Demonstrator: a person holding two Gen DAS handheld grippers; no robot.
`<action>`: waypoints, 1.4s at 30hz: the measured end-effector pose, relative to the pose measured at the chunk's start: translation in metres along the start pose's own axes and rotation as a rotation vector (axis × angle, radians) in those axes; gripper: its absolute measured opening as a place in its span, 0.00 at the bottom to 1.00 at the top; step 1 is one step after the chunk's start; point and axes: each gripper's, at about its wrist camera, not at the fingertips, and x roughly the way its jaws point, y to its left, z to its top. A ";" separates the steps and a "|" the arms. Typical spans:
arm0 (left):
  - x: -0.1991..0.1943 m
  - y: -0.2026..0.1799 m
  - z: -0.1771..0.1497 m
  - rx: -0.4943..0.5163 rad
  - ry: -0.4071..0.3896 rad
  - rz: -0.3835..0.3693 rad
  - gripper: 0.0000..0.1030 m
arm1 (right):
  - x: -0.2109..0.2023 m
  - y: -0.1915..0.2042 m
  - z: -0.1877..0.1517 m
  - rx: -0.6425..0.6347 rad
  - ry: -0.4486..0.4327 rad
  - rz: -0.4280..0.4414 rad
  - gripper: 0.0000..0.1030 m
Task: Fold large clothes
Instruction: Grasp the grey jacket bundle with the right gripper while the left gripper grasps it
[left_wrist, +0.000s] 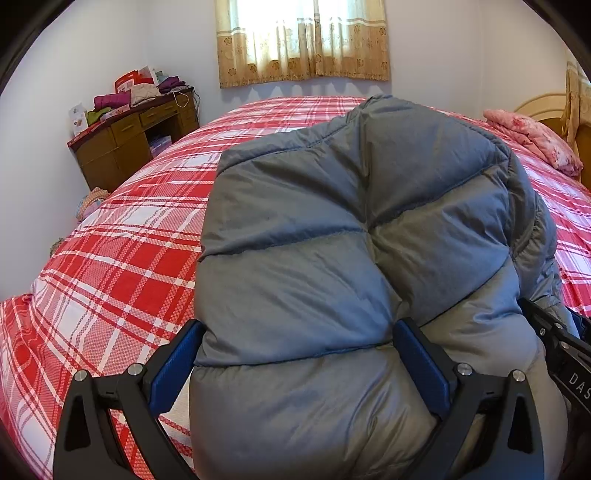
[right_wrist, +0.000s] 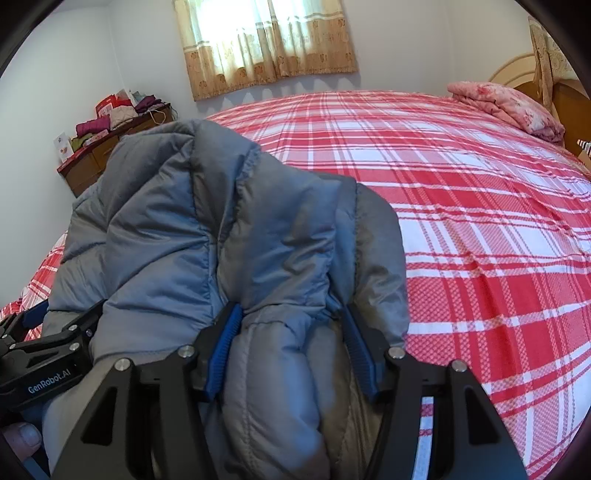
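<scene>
Two claws bite into the same grey puffer jacket (left_wrist: 332, 236) from its near edge. The left claw (left_wrist: 299, 354) has its blue pads (left_wrist: 173, 365) spread wide, one at the jacket's left border and one sunk into a quilted panel; the padding fills the gap between them, so it is grasping the jacket. The right claw (right_wrist: 291, 347) sits half open, with a thick roll of the jacket bulging up between its blue pads (right_wrist: 225, 350); both pads press into the fabric, so it too is grasping the jacket. In the right wrist view the left claw shows at the lower left, with a fingertip (right_wrist: 27, 435) of the person below it.

The jacket is bunched into a folded mound on the red and white plaid bed (right_wrist: 480, 229), near the edge closest to the cameras. Further out, a folded pink blanket (right_wrist: 509, 107) lies by the wooden headboard (right_wrist: 517, 66). A brown desk (left_wrist: 129, 140) piled with clothes stands in the far left corner, and patterned curtains (left_wrist: 303, 40) cover the window.
</scene>
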 end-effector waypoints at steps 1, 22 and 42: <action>0.000 0.000 0.000 0.001 0.000 0.001 0.99 | 0.001 -0.001 0.000 0.001 0.004 0.003 0.58; 0.005 0.063 -0.005 -0.149 0.115 -0.219 0.99 | 0.004 -0.010 0.001 0.038 0.019 0.074 0.66; 0.004 0.020 -0.003 0.021 0.056 -0.241 0.81 | 0.004 -0.005 0.002 -0.009 0.032 0.127 0.49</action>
